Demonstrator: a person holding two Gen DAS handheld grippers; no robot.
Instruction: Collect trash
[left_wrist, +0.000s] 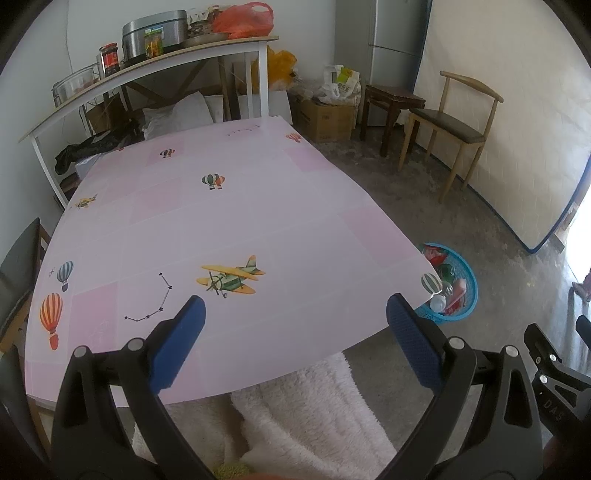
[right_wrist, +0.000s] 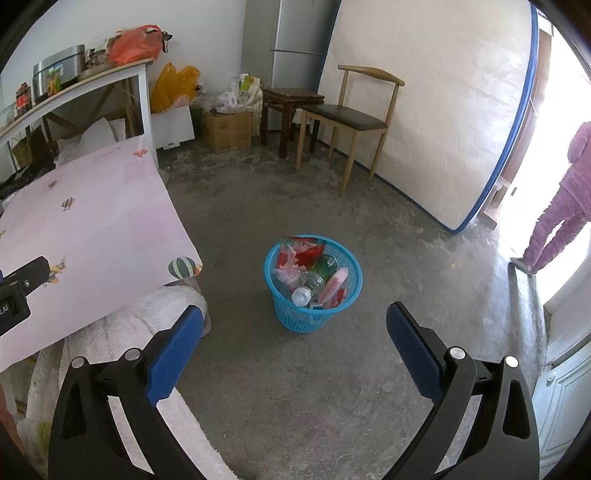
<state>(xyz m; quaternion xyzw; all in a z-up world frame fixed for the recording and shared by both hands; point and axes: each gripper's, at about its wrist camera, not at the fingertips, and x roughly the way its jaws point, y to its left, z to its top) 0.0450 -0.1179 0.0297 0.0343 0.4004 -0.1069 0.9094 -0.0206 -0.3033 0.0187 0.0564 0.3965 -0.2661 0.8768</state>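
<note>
While your left gripper (left_wrist: 295, 325) hangs over the near edge of the pink table (left_wrist: 229, 221), its blue fingers (left_wrist: 181, 343) stand wide apart with nothing between them; your right gripper (right_wrist: 295, 332) is likewise spread wide and holds nothing. Trash: all inside the blue basket (right_wrist: 314, 317) on the concrete floor, just off the table's corner, ahead of the right gripper. Contents: one clear bottle (right_wrist: 308, 288), one green bottle (right_wrist: 325, 266), red and pink wrappers (right_wrist: 299, 254)
</note>
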